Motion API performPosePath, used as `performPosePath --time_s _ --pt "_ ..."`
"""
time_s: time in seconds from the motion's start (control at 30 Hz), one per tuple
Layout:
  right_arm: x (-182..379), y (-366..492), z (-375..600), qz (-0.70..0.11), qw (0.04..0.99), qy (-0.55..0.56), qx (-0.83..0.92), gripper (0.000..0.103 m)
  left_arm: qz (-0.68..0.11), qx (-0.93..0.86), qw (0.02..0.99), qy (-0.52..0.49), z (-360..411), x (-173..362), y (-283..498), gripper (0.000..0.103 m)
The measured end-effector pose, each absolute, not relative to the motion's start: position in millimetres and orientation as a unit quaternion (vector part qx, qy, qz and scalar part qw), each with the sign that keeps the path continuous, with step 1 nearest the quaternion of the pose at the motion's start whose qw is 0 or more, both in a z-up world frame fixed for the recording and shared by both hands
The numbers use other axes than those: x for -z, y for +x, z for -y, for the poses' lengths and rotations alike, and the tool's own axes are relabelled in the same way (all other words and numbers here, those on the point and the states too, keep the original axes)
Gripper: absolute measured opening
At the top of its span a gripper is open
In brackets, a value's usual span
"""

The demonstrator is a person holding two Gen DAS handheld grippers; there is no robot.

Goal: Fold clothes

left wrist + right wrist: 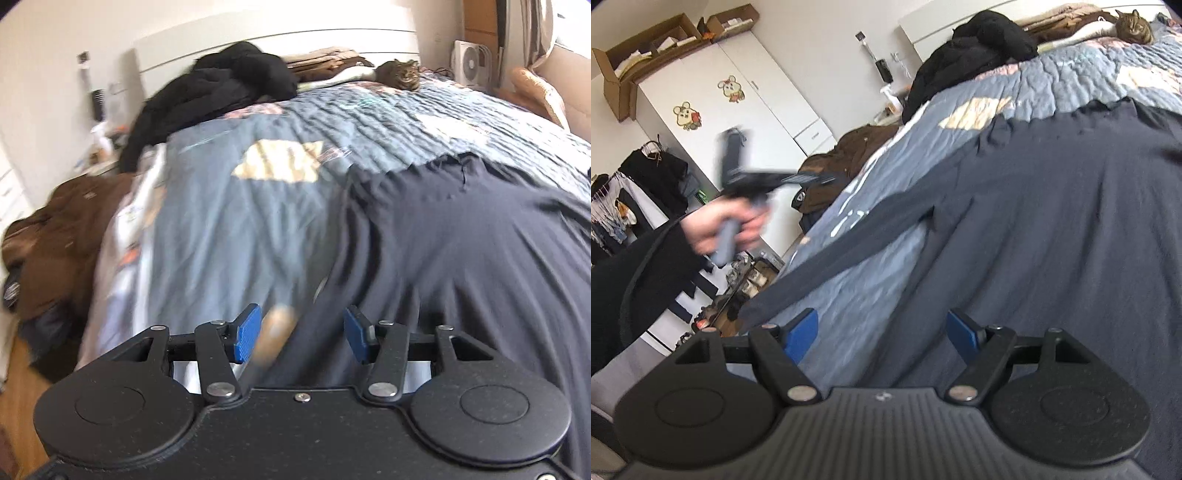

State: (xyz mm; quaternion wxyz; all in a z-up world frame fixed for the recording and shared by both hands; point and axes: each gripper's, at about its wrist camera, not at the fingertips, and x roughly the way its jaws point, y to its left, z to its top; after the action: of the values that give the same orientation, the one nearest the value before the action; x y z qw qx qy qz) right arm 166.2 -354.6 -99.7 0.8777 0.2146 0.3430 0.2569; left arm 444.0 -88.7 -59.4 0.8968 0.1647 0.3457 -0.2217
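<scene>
A dark navy long-sleeved garment point(461, 240) lies spread on the bed's blue-grey quilt point(240, 221). My left gripper point(301, 334) hangs above the garment's left edge with its blue pads apart and nothing pressed between them. A blurred tan shape beside the left pad is too smeared to identify. In the right wrist view my right gripper point(882, 334) stands open over the garment point(1052, 221), near its lower edge. One sleeve point(831, 254) stretches left across the quilt point(1052, 81). A hand point(720, 225) holds the blurred left gripper point(809, 180) off the bed's left side.
A tabby cat point(404, 74) lies at the head of the bed beside a black jacket pile point(240, 81). A brown garment point(55, 240) is heaped on the floor at the bed's left. A white wardrobe point(738, 110) and hanging clothes stand further left.
</scene>
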Motion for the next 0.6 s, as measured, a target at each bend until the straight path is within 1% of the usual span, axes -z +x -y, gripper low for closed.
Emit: performPosePath --time_s 0.1,0.2,0.37,0.43,0.5,0.6 --pt "101.1 171.1 365.1 -0.338 0.879 0.220 -0.254 0.076 -0.361 0.227 0.889 0.167 128.4 79.2 492.9 0.049" --pt "106.0 175.8 376.7 -0.335 0.881 0.226 -0.246 0.076 -0.379 0.231 0.879 0.176 155.5 99.7 524.6 0.049" --pt "117.5 180.7 399.9 -0.340 0.882 0.240 -0.220 0.076 -0.385 0.224 0.878 0.176 183.3 124.1 563.8 0.049" --pt "123.2 182.4 407.7 -0.342 0.880 0.252 -0.211 0.076 -0.379 0.228 0.878 0.184 196.3 127.8 569.8 0.049" --pt "129.0 184.2 415.2 -0.345 0.878 0.263 -0.203 0.076 -0.372 0.236 0.876 0.196 209.8 133.9 572.7 0.043" --pt "135.1 185.2 420.6 -0.353 0.874 0.270 -0.196 0.076 -0.383 0.221 0.864 0.242 224.8 151.7 575.8 0.043"
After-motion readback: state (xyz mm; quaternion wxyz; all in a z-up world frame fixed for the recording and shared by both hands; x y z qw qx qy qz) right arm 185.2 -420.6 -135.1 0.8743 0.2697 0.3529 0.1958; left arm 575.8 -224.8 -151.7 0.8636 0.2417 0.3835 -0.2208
